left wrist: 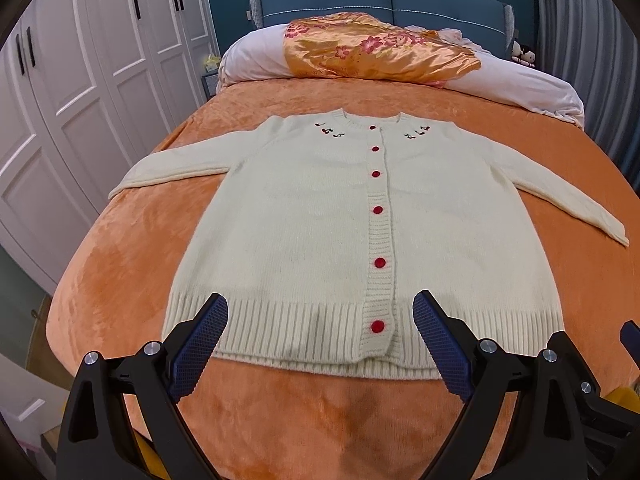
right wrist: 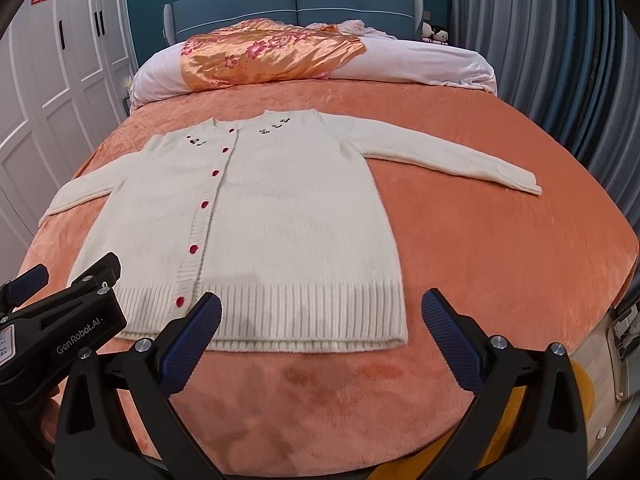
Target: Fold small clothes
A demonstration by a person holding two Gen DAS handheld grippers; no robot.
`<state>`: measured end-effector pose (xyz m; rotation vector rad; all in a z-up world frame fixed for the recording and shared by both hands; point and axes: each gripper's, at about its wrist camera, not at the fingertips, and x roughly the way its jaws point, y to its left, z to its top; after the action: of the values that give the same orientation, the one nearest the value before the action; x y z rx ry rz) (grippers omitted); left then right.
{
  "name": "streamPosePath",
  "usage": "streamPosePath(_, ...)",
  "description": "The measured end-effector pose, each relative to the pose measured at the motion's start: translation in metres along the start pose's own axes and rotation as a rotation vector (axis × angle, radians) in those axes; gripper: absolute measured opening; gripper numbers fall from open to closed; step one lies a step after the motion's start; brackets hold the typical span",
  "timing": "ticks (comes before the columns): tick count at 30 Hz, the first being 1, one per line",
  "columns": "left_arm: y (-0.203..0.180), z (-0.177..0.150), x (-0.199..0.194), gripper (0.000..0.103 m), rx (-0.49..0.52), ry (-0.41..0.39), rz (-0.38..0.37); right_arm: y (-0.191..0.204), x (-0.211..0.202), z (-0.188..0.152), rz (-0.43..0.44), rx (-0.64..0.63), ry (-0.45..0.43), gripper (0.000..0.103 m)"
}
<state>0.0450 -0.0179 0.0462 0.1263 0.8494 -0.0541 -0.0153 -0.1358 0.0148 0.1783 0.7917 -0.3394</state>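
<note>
- Cardigan lies flat and face up on the bed — buttoned, both sleeves spread out to the sides, ribbed hem nearest me, collar toward the rolled duvet at the headboard end.
- Left gripper hovers just short of the hem; jaws spread wide, nothing between them. No contact with the knit that I can see.
- Right gripper likewise over the near hem, jaws wide apart and empty. From the right wrist view the left gripper sits just beside it, at the cardigan's lower left corner.
- My read: no fold made yet — this is the start, with the garment laid out and ready.
- Next move, as I judge it: bring in a sleeve. Right sleeve lies well out from the body; I would need to reach past the hem, close on the cuff, and carry it across the front.
- Caution: the knit is thick and soft; a shallow pinch may slip or drag the whole body along the plush blanket.
</note>
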Motion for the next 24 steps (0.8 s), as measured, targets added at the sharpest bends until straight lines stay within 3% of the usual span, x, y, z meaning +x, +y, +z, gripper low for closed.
streamPosePath(24, 0.012, 0.003, -0.004, 0.092, -0.017, -0.012, 0.01, 0.006, -0.006, 0.004, 0.006, -0.023, -0.014, 0.098)
